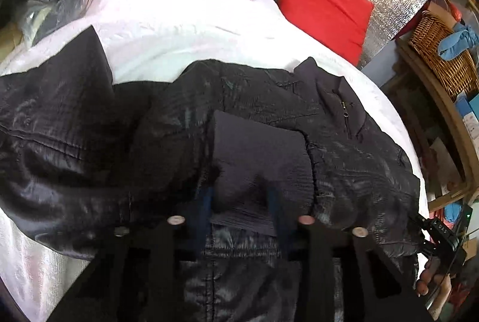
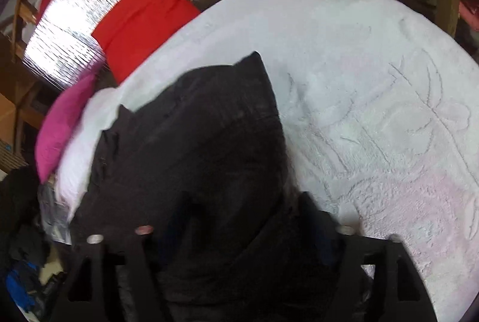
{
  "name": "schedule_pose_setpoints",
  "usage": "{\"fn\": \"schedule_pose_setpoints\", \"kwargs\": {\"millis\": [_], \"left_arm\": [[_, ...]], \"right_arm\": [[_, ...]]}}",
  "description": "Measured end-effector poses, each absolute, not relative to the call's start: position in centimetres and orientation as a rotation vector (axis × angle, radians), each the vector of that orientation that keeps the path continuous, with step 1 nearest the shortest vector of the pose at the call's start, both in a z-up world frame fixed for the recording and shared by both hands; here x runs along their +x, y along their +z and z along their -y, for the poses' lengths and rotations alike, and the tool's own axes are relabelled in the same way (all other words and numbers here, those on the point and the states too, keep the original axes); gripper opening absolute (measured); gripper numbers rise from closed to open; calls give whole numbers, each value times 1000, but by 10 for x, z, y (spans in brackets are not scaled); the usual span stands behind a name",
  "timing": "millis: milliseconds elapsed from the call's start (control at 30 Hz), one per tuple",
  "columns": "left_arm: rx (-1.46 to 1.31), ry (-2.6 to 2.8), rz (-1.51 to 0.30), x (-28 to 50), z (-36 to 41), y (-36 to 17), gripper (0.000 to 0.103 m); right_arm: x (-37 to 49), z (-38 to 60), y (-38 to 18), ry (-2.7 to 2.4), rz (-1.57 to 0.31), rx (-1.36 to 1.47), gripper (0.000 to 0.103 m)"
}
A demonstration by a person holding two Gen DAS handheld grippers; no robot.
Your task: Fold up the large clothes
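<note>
Both grippers hold a big black jacket on the bed.

The left gripper (image 1: 241, 202) pinches the ribbed cuff (image 1: 260, 154); the right gripper (image 2: 239, 229) grips dark cloth. The puffy jacket (image 1: 299, 100) looks soft, light and slippery, spread across the white blanket (image 2: 374, 67). Hold cuffs and hems.

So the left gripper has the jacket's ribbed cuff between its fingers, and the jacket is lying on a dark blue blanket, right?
Not quite. The left gripper does have the black jacket's ribbed cuff between its fingers, but the blanket under the jacket is white with a faint pink tint, not dark blue. Both wrist views show this.
</note>
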State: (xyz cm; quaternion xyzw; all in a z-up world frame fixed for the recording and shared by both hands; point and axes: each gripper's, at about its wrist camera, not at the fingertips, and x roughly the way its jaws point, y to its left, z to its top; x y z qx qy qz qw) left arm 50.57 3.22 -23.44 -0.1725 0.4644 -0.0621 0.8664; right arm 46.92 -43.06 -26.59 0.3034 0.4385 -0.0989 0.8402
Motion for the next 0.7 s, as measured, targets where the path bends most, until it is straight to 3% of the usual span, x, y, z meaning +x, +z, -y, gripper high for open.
{"fn": "schedule_pose_setpoints", "kwargs": {"millis": [100,200,300,367,400,433,467,600,700], "left_arm": [[-339,-139,-916,499,-30,-220,26],[-307,-148,-896,496,-25,-214,28],[-291,-133,-955,502,-23,-226,66],[-297,-134,-980,506,-21,-235,66],[-280,-118,-976,506,-20,-236,54],[-254,-90,-968,505,-19,-235,32],[-206,-48,-959,504,-17,-232,26],[-57,36,-842,490,-7,-211,15],[47,103,-771,479,2,-200,13]], "right_arm": [[467,431,-260,-222,-897,620,50],[466,432,-259,-222,-890,608,48],[468,433,-266,-219,-920,616,48],[470,432,-265,-222,-924,614,49],[470,431,-264,-224,-925,618,50],[469,431,-262,-229,-928,624,57],[471,430,-261,-236,-936,622,59],[461,425,-238,-322,-894,549,60],[445,416,-210,-359,-767,474,72]]}}
